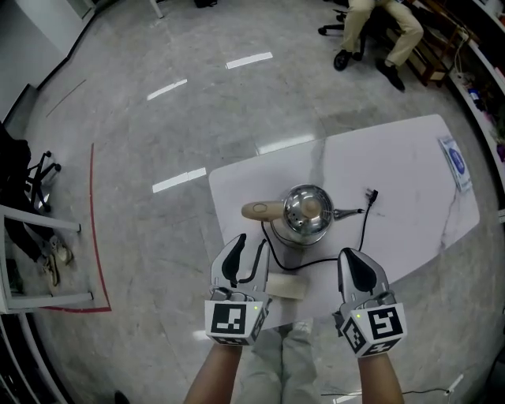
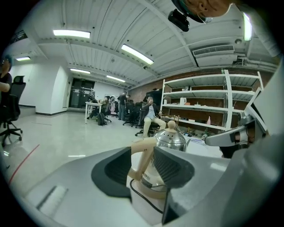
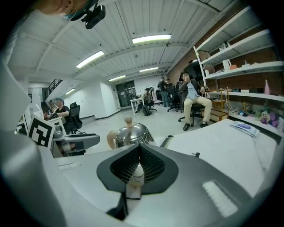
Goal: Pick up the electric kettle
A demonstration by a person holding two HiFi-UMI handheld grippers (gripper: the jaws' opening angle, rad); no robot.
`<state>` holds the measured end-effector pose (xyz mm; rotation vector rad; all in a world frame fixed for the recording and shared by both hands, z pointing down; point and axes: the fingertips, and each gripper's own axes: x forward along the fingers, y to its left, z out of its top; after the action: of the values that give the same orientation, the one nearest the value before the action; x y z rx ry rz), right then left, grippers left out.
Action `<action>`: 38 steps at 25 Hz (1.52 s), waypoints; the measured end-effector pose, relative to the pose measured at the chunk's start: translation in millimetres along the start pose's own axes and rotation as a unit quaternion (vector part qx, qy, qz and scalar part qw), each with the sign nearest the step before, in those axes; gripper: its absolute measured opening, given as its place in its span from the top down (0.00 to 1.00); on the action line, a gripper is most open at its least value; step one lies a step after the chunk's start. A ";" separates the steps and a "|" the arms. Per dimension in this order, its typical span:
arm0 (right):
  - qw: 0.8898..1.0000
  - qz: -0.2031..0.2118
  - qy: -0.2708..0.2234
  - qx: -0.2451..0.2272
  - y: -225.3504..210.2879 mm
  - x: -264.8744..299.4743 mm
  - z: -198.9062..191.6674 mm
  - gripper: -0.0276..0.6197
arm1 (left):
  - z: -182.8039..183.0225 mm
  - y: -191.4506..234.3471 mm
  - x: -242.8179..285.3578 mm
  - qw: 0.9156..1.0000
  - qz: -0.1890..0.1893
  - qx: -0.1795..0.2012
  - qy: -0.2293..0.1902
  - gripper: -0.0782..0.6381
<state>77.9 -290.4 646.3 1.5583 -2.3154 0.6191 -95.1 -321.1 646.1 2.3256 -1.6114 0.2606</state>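
Observation:
The electric kettle (image 1: 305, 211) is shiny steel with a beige handle (image 1: 257, 210) pointing left. It stands on the white table (image 1: 410, 181), and its black cord (image 1: 359, 229) runs to a plug at the right. My left gripper (image 1: 246, 257) is open, just short of the handle on the near side. In the left gripper view the handle (image 2: 141, 156) shows through the gap of the left gripper (image 2: 143, 160), with the kettle (image 2: 171, 138) behind. My right gripper (image 1: 360, 271) is shut and empty, near the table's front edge. The right gripper (image 3: 139, 149) points at the kettle (image 3: 130, 133).
A cream box (image 1: 286, 286) lies at the table's near edge, between the grippers. A blue-printed sheet (image 1: 456, 164) sits at the table's far right. A seated person (image 1: 380, 24) and shelves are beyond the table. Red floor tape (image 1: 92, 229) and a chair (image 1: 35, 177) are at the left.

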 end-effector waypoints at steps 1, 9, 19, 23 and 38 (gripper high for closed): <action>1.000 -0.004 -0.001 0.000 -2.3 2.3 -3.9 0.92 | -5.0 3.6 2.5 1.000 0.007 0.001 0.004 0.68; 0.999 -0.027 -0.015 0.006 -22.4 23.5 -13.8 0.84 | -42.6 29.4 37.4 1.000 0.019 0.003 0.020 0.66; 0.998 -0.024 -0.020 0.049 -46.4 44.9 -16.6 0.71 | -55.7 45.6 68.4 0.999 0.028 -0.025 0.026 0.64; 0.998 -0.035 -0.026 0.051 -56.3 58.4 -9.9 0.68 | -51.1 49.4 81.4 0.999 0.029 -0.028 0.020 0.64; 0.992 -0.034 -0.074 0.096 -70.9 98.6 7.6 0.73 | -38.4 58.3 113.1 0.999 0.016 -0.040 -0.015 0.64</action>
<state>106.4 -396.7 698.5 1.8186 -2.3544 0.7514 -108.7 -426.5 725.9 2.2557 -1.6448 0.1654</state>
